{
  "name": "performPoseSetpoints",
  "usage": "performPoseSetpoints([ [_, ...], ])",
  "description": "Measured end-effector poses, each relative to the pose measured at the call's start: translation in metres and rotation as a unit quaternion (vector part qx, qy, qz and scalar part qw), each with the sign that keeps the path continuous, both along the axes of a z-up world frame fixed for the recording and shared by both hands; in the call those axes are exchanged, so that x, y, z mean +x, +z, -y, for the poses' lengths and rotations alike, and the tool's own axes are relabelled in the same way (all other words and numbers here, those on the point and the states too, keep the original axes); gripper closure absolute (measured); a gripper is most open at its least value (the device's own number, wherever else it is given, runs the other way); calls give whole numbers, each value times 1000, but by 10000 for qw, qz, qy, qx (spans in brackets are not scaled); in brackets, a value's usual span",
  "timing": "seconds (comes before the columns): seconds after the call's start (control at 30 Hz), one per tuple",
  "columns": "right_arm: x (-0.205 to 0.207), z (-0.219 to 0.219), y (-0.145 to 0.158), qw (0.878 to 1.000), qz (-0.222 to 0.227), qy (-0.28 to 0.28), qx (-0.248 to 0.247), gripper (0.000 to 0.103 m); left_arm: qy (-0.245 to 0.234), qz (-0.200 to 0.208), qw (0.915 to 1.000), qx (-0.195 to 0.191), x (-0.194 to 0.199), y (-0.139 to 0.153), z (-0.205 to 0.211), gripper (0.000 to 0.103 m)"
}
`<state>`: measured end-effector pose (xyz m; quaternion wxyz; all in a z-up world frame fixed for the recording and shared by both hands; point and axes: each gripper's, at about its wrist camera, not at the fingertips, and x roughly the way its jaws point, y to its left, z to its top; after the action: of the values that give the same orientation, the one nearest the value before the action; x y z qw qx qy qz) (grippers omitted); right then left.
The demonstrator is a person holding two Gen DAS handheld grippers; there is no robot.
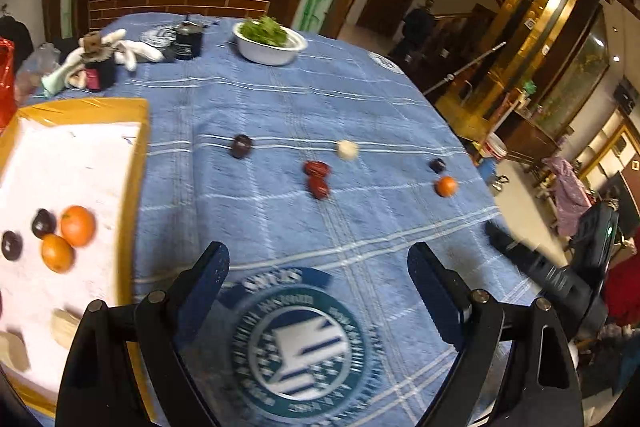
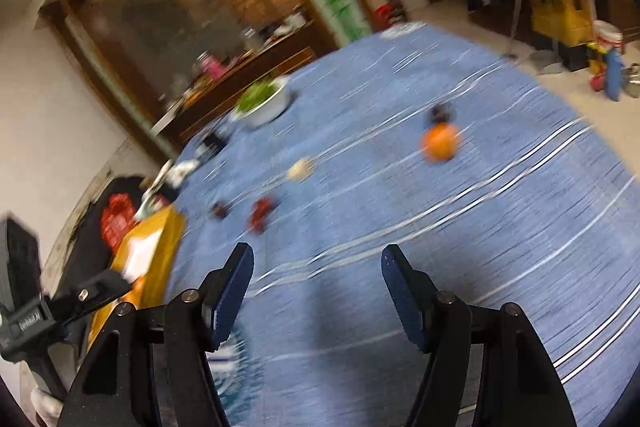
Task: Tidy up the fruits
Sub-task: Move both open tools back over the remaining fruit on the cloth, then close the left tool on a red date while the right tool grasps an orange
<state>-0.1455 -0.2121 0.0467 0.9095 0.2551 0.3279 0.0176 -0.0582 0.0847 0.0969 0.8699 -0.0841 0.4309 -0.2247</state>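
Note:
On the blue checked cloth lie loose fruits: a dark plum [image 1: 241, 145], two red dates [image 1: 318, 177], a pale round fruit [image 1: 347, 149], a small dark fruit [image 1: 437, 165] and an orange [image 1: 446, 186]. A yellow-rimmed white tray [image 1: 134, 163] at the left holds two oranges [image 1: 68, 237] and two dark plums [image 1: 26, 234]. My left gripper [image 1: 318, 269] hangs open over the cloth, nothing between its fingers. My right gripper [image 2: 317, 265] is open and empty too, with the orange [image 2: 440, 141], pale fruit [image 2: 301, 169] and red dates [image 2: 262, 213] ahead of it. The right gripper also appears at the right edge [image 1: 560, 267].
A white bowl of greens [image 1: 269, 41] stands at the far side of the table, beside dark jars [image 1: 188, 39] and white gloves [image 1: 128, 51]. Pale pieces [image 1: 64, 327] lie in the tray's near part. The table edge drops off at the right to the floor.

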Motion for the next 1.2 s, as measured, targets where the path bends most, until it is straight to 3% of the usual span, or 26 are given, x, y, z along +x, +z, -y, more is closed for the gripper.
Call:
performPoseSetpoints([
  [0.13, 10, 61, -2, 9976, -207, -630, -190, 32, 43, -215, 9998, 13, 20, -14, -3, 16],
  [0.2, 19, 79, -5, 9967, -263, -757, -149, 32, -80, -297, 9995, -30, 27, -18, 4, 38],
  [0.23, 25, 85, -8, 9963, -320, -785, -129, 32, -175, -373, 9991, -29, 31, -21, 10, 54],
  [0.27, 32, 88, -10, 9964, -360, -762, -88, 32, -260, -454, 9986, -20, 36, -23, 18, 61],
  [0.4, 69, 87, -19, 9971, -520, -560, 23, 33, -433, -407, 9980, 199, 55, -28, 49, 61],
  [0.53, 102, 73, -27, 9967, -655, -378, -292, 33, -474, -365, 9963, 616, 79, -43, 82, 61],
  [0.83, 115, 77, -46, 9963, -725, -296, -349, 34, -357, -225, 9864, 1589, 109, -81, 125, 61],
  [0.9, 117, 76, -48, 9961, -762, -265, -361, 38, -341, -101, 9834, 1780, 107, -82, 128, 62],
  [0.97, 119, 74, -47, 9953, -786, -298, -481, 39, -324, 21, 9812, 1900, 106, -82, 129, 78],
  [1.0, 121, 74, -48, 9947, -811, -320, -537, 43, -331, 72, 9806, 1930, 105, -82, 129, 81],
  [1.03, 121, 72, -48, 9938, -844, -358, -633, 45, -329, 83, 9805, 1937, 104, -82, 129, 81],
  [1.13, 123, 66, -48, 9912, -907, -413, -872, 65, -315, 32, 9833, 1791, 103, -82, 124, 81],
  [1.2, 122, 67, -47, 9912, -895, -424, -878, 66, -271, -46, 9863, 1629, 102, -79, 118, 81],
])
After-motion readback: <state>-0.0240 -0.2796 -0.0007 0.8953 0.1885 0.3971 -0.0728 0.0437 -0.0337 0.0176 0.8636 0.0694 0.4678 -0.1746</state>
